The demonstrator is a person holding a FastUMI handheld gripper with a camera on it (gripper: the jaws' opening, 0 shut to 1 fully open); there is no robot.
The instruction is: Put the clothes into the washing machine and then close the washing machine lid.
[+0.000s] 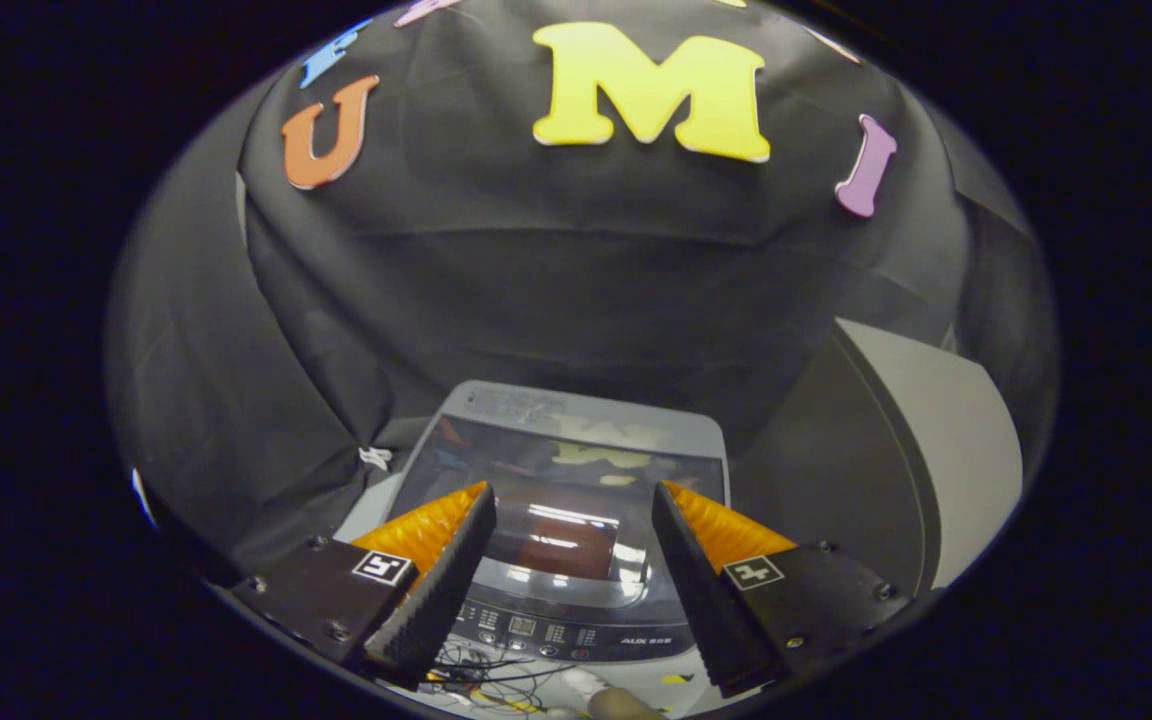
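Observation:
A grey top-loading washing machine (496,403) stands below and just ahead of my fingers. Its dark glass lid (536,462) lies flat and shut, mirroring the booth wall. Through the lid's window, between my fingers, shows a reddish patch (564,545) that may be clothing inside the drum; I cannot tell for sure. The control panel (556,632) runs along the machine's near edge. My gripper (571,490) hovers above the lid with its black and orange fingers (436,590) spread wide, open, nothing between them.
To the right of the machine leans a large grey board (926,440). Thin loose wires (496,682) lie in front of the control panel. Black cloth hangs close behind and to the left of the machine.

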